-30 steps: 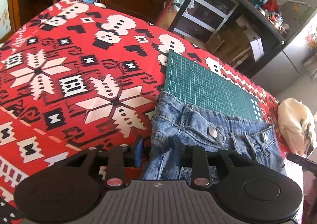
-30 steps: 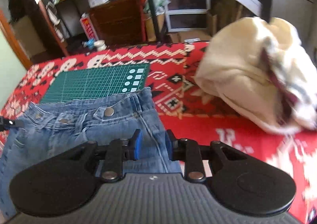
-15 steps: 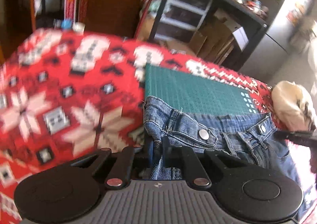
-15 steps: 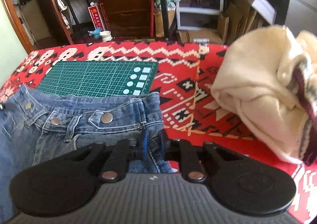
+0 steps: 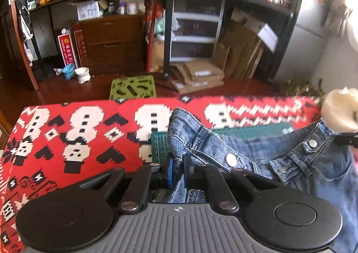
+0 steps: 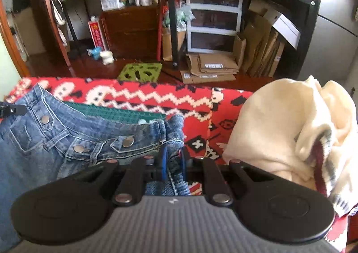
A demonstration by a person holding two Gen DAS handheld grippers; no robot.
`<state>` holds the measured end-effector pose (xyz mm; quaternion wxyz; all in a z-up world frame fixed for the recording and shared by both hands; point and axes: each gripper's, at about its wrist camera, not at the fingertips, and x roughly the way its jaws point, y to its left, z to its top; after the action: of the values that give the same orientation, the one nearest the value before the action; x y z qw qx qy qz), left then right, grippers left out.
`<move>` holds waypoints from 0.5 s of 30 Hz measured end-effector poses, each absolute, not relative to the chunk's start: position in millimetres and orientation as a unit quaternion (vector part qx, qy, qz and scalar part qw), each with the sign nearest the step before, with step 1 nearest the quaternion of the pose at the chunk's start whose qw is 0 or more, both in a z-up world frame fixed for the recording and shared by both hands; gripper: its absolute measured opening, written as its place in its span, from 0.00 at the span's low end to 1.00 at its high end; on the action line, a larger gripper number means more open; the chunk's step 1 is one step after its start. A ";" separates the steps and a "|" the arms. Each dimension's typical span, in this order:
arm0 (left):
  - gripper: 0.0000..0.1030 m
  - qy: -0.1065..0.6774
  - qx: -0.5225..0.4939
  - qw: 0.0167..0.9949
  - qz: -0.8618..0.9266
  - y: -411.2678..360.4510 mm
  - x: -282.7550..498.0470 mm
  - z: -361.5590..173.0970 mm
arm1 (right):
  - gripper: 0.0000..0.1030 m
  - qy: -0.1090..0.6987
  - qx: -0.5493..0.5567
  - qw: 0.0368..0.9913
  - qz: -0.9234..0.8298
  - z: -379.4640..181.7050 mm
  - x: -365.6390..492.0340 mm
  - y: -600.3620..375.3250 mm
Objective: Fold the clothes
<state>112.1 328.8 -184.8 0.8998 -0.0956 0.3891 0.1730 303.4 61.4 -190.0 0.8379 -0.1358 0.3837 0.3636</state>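
Note:
Blue jeans (image 5: pixel 290 159) (image 6: pixel 44 141) hang by their waistband above the red patterned cloth (image 5: pixel 67 136) (image 6: pixel 143 96). My left gripper (image 5: pixel 177 169) is shut on the waistband's left corner, which stands up between the blue pads. The right gripper (image 6: pixel 172 159) is shut on the opposite corner of the waistband. Snap buttons (image 6: pixel 128 141) show along the band between the two. In the left wrist view, the right gripper's black tip (image 5: pixel 345 140) shows at the far right edge of the jeans.
A green cutting mat (image 5: pixel 246 131) (image 6: pixel 116 112) lies under the lifted waistband. A cream garment (image 6: pixel 290 136) (image 5: pixel 340 112) is heaped to the right. Beyond the cloth's far edge are a green stool (image 6: pixel 141 71), cardboard (image 6: pixel 212 67) and shelves.
Both grippers have shut on the waistband corners and lifted them off the cloth. The cameras tilted up, so the room beyond the edge now fills the upper half.

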 end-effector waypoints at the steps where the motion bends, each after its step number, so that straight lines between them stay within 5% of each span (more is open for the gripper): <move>1: 0.14 0.396 -0.091 0.896 0.179 329.4 113.9 -189.2 | 0.18 0.386 -0.140 0.838 0.360 -192.3 303.5 63.0; 5: 0.38 0.390 -0.102 0.896 0.188 337.9 97.2 -192.5 | 0.24 0.382 -0.138 0.840 0.359 -191.7 295.9 57.2; 11: 0.51 0.387 -0.126 0.899 0.164 324.9 61.4 -185.5 | 0.45 0.396 -0.102 0.827 0.386 -180.7 263.1 37.1; 15: 0.52 0.401 -0.135 0.897 0.127 291.3 40.2 -189.8 | 0.59 0.413 -0.093 0.814 0.398 -186.1 227.9 30.1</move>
<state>40.2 291.3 -189.8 0.8973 -0.1351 0.4008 0.1265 227.9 30.1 -186.1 0.8139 -0.0934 0.4125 0.3983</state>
